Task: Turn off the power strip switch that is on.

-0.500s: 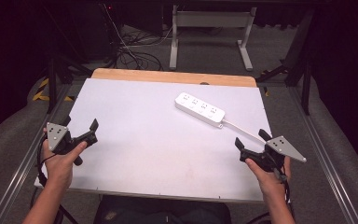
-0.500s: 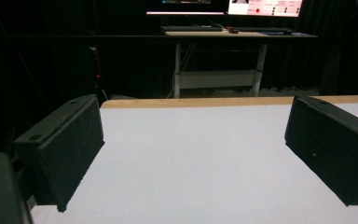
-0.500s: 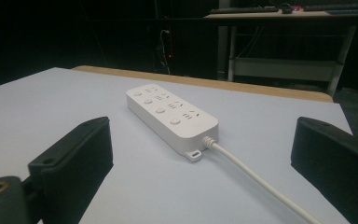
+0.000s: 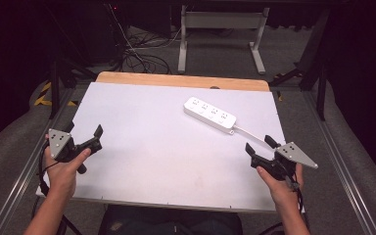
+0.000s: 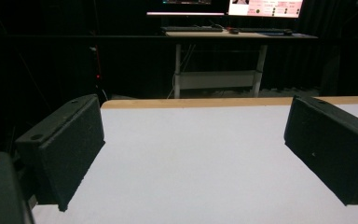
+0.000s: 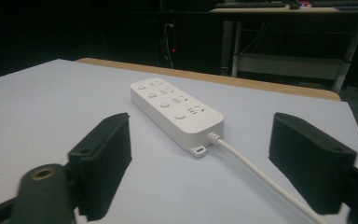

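1. Hands of the person come in from the near edge of the counter (image 4: 166,161); each hand holds a pair of tongs. Compared with the picture of half a second ago, both are almost at the same places, so I judge that little has changed and the work is at its very start.

2. Left tongs (image 4: 84,138) hover over the near left part of the counter, with jaws wide apart and nothing between them. In the left gripper view only bare white surface lies between the two black jaws. They are well apart from the power strip.

3. Right tongs (image 4: 259,144) hover at the near right corner, also wide and holding nothing. They point toward the power strip (image 4: 210,113), and in the right gripper view the strip (image 6: 176,113) lies ahead, between the two jaws but farther off, not touched.

4. White cable (image 4: 248,133) runs from the near end of the strip toward the right tongs and passes close to them.

5. Power strip lies flat on the far right part of the counter, turned diagonally, with sockets facing up.

6. Because nothing has moved, my judgement is that the reach is not yet begun; the right tongs are the nearer ones for it.
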The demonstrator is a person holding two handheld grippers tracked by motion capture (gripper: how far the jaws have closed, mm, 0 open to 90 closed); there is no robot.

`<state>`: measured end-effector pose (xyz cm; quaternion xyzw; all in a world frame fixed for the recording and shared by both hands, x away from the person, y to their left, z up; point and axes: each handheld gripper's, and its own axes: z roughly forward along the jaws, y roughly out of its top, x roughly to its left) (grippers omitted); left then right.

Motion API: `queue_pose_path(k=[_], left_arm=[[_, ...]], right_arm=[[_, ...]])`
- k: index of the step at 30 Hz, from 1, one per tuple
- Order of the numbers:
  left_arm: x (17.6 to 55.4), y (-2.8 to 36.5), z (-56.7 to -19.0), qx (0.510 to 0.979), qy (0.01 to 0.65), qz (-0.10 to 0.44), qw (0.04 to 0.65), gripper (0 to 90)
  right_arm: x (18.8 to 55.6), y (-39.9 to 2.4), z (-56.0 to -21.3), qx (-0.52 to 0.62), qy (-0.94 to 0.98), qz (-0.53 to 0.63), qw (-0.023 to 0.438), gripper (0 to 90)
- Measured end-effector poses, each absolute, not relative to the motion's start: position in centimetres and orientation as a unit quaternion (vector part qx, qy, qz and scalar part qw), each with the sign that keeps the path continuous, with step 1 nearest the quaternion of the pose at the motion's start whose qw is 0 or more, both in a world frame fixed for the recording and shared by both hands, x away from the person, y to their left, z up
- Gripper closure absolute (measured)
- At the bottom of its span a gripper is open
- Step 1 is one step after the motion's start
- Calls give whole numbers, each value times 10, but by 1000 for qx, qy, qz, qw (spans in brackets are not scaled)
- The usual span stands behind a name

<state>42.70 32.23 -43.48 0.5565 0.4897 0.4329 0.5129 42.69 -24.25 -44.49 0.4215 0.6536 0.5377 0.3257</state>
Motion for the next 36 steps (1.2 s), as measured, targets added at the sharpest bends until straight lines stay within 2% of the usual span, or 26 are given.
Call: queue_pose_path(k=[1, 2, 3, 5, 6, 7, 8, 12, 13, 17, 20, 25, 36], left_arm=[[427, 322, -435, 556, 490, 432, 514, 54], [427, 322, -435, 555, 490, 433, 514, 54], [427, 323, -435, 555, 490, 433, 514, 55], [427, 323, -435, 555, 491, 432, 514, 56], [427, 323, -435, 555, 491, 432, 514, 56], [427, 323, -435, 555, 491, 432, 514, 56], [427, 323, -435, 555, 491, 432, 514, 57], [427, 323, -435, 555, 490, 433, 514, 57], [427, 323, -435, 555, 490, 433, 514, 59], [427, 323, -435, 556, 490, 432, 514, 61], [427, 322, -435, 557, 490, 432, 514, 63], [427, 322, -436, 557, 490, 432, 513, 62], [427, 325, -436, 554, 494, 432, 512, 65]], right_arm=[[427, -242, -445, 420, 656, 537, 324, 334], [427, -242, -445, 420, 656, 537, 324, 334], [426, -242, -445, 418, 657, 538, 324, 395], [424, -244, -444, 408, 658, 542, 325, 582], [424, -244, -444, 406, 659, 543, 325, 635], [424, -244, -444, 406, 659, 543, 325, 635], [423, -245, -443, 403, 660, 547, 320, 707], [422, -245, -443, 398, 662, 548, 323, 789], [420, -244, -441, 396, 661, 546, 330, 861], [417, -245, -437, 400, 659, 543, 333, 900], [414, -246, -431, 415, 670, 528, 317, 900], [414, -241, -421, 409, 683, 515, 318, 900], [440, -221, -385, 421, 696, 502, 293, 900]])
